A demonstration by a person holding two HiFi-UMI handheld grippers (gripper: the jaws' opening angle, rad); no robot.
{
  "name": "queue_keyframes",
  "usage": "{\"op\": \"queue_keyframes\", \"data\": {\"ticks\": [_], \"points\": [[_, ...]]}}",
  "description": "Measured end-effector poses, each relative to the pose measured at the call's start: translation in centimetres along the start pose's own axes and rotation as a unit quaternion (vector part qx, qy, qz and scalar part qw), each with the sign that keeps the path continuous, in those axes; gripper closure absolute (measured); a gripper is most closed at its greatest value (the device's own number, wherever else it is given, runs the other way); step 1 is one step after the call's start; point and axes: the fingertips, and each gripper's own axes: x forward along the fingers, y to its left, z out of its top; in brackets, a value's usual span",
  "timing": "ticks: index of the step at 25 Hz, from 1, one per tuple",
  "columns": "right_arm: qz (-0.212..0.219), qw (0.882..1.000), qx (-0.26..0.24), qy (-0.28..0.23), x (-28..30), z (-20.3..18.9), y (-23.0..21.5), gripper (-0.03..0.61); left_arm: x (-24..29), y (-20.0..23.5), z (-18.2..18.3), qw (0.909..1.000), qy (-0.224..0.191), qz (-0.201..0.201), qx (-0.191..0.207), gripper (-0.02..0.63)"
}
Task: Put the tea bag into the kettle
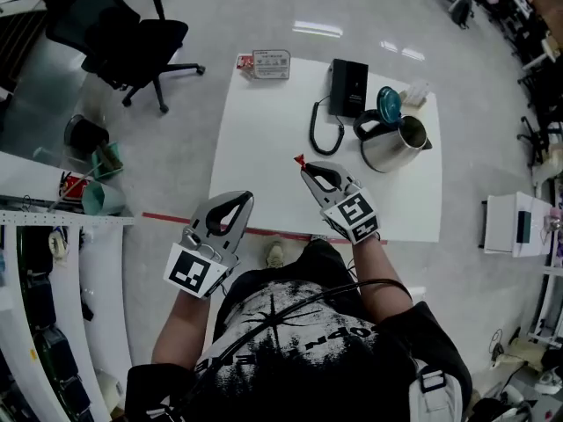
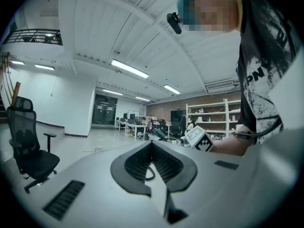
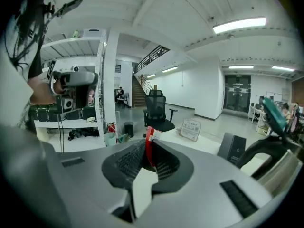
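a: where does the tea bag stand?
b: pictured here, the red tea bag [image 1: 299, 159] is pinched at the tip of the right tongs [image 1: 305, 167]. it is held above the white desk [image 1: 264, 130], apart from the kettle [image 1: 393, 143]. the pickup looks done.
a: and what is left?
b: the carry and the drop, 2 steps by my reading. the kettle's lid [image 1: 389, 104] stands open, so nothing seems to bar the mouth. the left tongs [image 1: 239, 202] are pressed together on nothing, near the desk's front-left corner.
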Motion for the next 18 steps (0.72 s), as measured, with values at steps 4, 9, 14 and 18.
{"op": "queue_keyframes", "data": {"ticks": [4, 9, 14, 18], "points": [[-0.042, 0.998, -0.006, -0.052, -4.6, 2.3, -1.2, 0.532, 2.3, -1.3, 0.4, 0.999, -0.005, -0.041, 0.014, 0.603], [-0.116, 0.989, -0.014, -0.09, -10.5, 4.0, -2.8, 0.532, 5.1, -3.3, 1.0, 0.9942, -0.015, -0.103, 0.025, 0.603], [-0.168, 0.981, -0.01, -0.1, -15.2, 3.4, -4.6, 0.532, 8.3, -6.5, 1.2, 0.9873, -0.017, -0.156, 0.022, 0.603], [-0.211, 0.973, -0.001, -0.099, -18.7, 2.2, -6.3, 0.531, 10.9, -9.1, 1.3, 0.98, -0.024, -0.194, 0.036, 0.603]]}}
